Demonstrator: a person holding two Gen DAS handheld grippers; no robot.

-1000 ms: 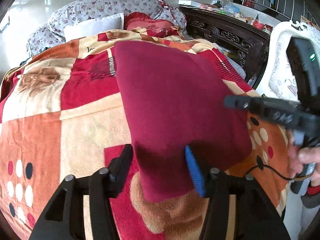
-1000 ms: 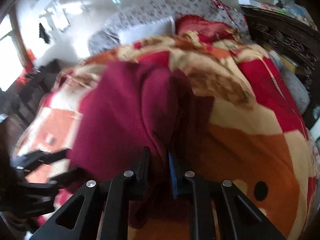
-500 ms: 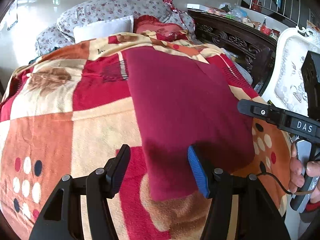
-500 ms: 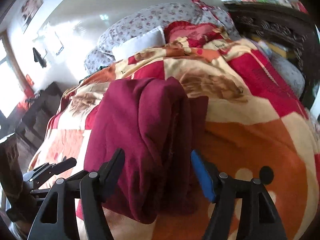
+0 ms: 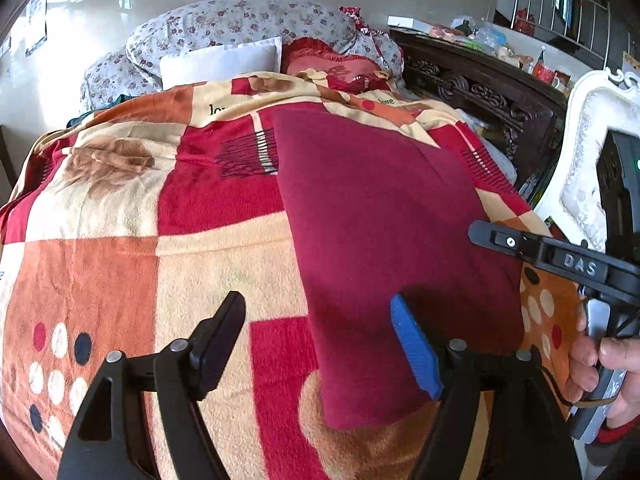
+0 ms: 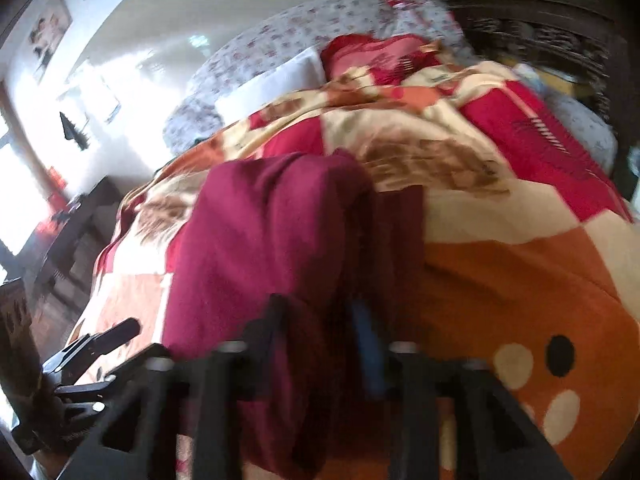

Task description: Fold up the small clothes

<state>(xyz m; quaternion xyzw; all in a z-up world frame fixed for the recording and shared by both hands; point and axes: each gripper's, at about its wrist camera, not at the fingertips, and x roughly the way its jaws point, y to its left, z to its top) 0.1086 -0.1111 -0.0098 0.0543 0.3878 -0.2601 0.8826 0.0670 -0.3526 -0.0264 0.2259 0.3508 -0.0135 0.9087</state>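
My left gripper (image 5: pixel 318 346) stood wide apart, its jaws just opened, over the near left edge of the maroon garment (image 5: pixel 384 240) on the blanket (image 5: pixel 120 272). My right gripper (image 6: pixel 320 344) was blurred; its jaws had just opened, with cloth between. The garment seemed soft and light; I would take a corner. Its underside was hidden.

— Where's the left gripper (image 5: pixel 318 342) relative to the dark-red folded cloth (image 5: pixel 384 232)?
— Above its near left corner, jaws just opened wide, pads clear of it.
— And the right gripper (image 6: pixel 320 332)?
— At the cloth's right edge, jaws just opened; blur hides contact. A hand (image 5: pixel 600 372) grips its handle.
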